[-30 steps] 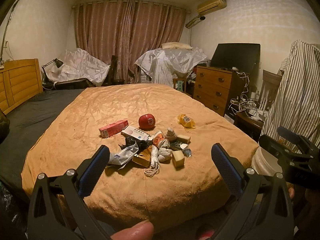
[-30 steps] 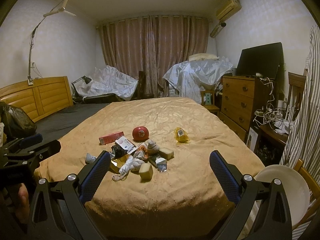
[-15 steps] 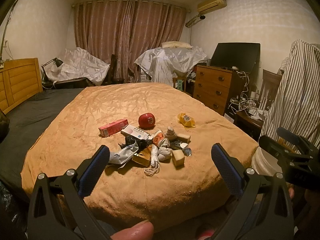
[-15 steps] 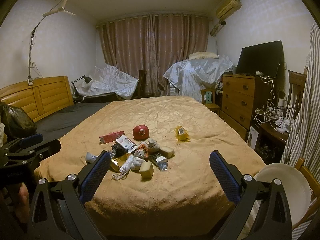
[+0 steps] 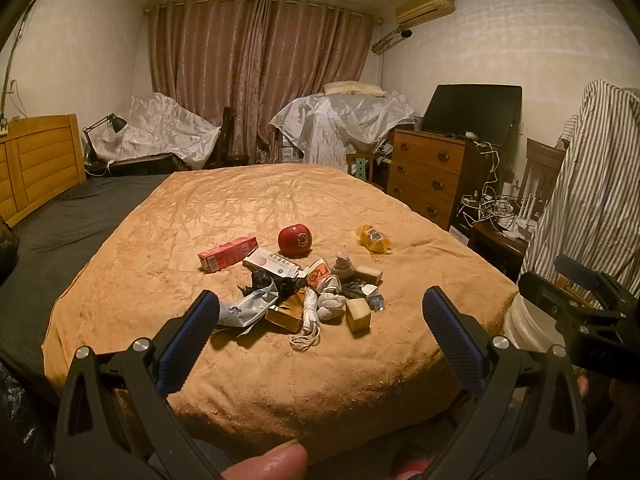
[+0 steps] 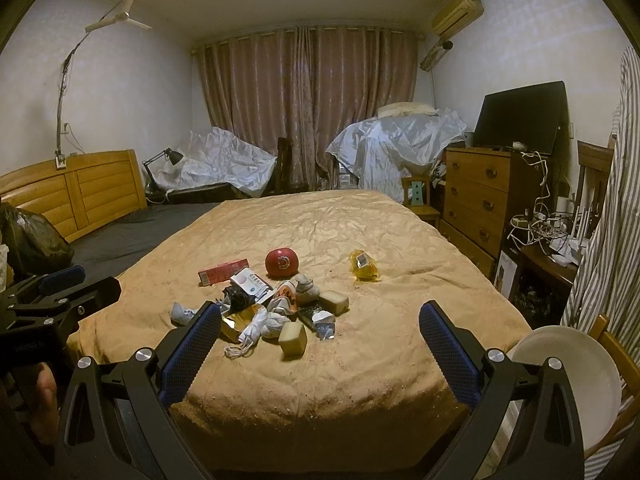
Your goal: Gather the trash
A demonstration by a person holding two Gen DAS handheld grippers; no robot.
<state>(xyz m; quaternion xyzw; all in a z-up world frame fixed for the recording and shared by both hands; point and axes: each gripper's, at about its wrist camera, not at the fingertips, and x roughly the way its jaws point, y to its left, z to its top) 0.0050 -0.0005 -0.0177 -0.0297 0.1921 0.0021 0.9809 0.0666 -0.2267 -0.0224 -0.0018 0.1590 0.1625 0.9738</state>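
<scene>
Hovering near the bed's [image 5: 360,216] near edge, left gripper [image 5: 320,336] and right gripper [image 6: 320,340] both gape empty, short of the trash pile [image 5: 308,292], bucket [image 6: 568,376] at right.

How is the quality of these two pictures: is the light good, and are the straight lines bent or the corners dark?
Left wrist view: dim, warm yellow light; walls curve, corners are black; the trash pile is sharp, the fingertip at the bottom edge is blurred. Right wrist view: same warm cast, glare at the ceiling's top edge, curved dresser, dark corners.

"DAS" on right gripper [image 5: 596,354] body (faint); packet print illegible
</scene>
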